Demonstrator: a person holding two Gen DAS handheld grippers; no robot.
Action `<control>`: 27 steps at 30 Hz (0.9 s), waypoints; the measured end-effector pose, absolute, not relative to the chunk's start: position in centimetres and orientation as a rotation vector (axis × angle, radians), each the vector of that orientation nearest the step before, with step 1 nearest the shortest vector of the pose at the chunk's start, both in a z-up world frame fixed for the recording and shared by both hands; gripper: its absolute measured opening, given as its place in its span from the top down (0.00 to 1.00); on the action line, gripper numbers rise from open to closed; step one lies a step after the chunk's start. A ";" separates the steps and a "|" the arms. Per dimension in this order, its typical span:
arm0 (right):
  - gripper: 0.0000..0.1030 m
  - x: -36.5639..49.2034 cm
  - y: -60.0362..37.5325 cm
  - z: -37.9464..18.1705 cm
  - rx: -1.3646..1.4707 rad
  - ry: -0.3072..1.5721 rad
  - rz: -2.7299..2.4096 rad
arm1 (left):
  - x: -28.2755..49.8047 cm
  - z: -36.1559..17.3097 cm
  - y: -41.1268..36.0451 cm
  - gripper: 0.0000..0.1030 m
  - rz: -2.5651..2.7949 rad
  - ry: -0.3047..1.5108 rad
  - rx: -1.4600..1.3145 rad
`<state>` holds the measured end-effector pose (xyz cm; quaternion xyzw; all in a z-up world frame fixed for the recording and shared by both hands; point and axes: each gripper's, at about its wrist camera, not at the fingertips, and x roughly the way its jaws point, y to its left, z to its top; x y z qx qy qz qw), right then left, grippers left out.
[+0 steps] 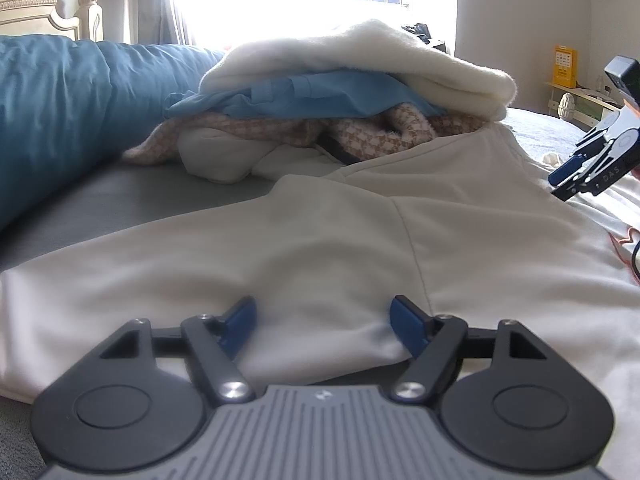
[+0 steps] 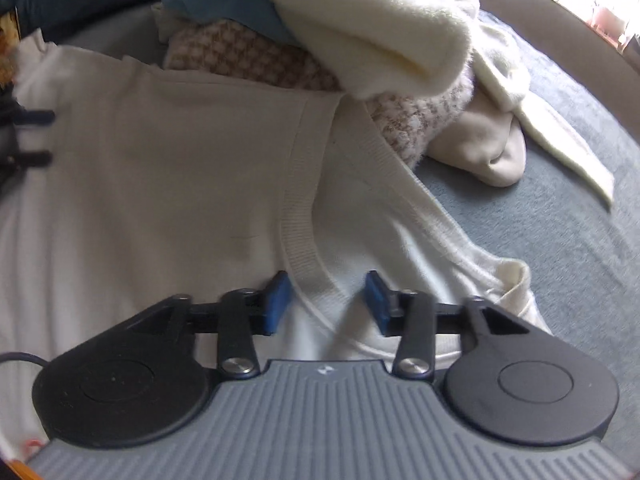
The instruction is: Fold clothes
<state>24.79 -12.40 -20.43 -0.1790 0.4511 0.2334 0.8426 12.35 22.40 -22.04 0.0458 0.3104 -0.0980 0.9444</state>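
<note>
A white sweatshirt (image 1: 320,240) lies spread on the grey bed sheet (image 1: 160,196). My left gripper (image 1: 324,320) rests low on its near edge, jaws wide apart, with a soft fold of the fabric bulging between the blue pads (image 1: 244,320). In the right wrist view my right gripper (image 2: 327,300) points down at the sweatshirt (image 2: 160,160), and the ribbed collar (image 2: 304,240) runs between its parted pads without being pinched. The right gripper (image 1: 568,176) also shows at the left wrist view's right edge, and the left gripper's fingers (image 2: 36,136) at the right wrist view's left edge.
Behind the sweatshirt sits a pile of clothes: a cream fleece (image 1: 360,60) on top, a blue garment (image 1: 300,96) and a houndstooth knit (image 1: 360,136) below. A teal duvet (image 1: 60,112) bulks along the left. Grey sheet (image 2: 540,220) shows to the right.
</note>
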 end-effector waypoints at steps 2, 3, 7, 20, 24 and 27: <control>0.54 25.1 -12.5 -20.6 -0.350 0.971 0.497 | 12.3 -22.0 22.4 0.26 -0.199 0.631 0.093; 0.61 25.1 -12.6 -20.6 -0.333 0.981 0.501 | 12.3 -22.1 22.4 0.26 -0.198 0.631 0.093; 0.98 24.7 -12.2 -20.1 -0.328 0.978 0.517 | 12.3 -22.1 22.4 0.25 -0.195 0.628 0.091; 0.96 25.7 -13.9 -20.6 -0.164 0.830 0.282 | 12.3 -22.1 22.4 0.25 -0.192 0.627 0.093; 0.90 26.8 -18.3 -18.8 0.022 0.783 0.135 | 12.2 -22.2 22.4 0.25 -0.192 0.625 0.089; 0.80 27.5 -20.8 -18.1 0.073 0.799 0.064 | 12.2 -22.2 22.5 0.25 -0.193 0.624 0.087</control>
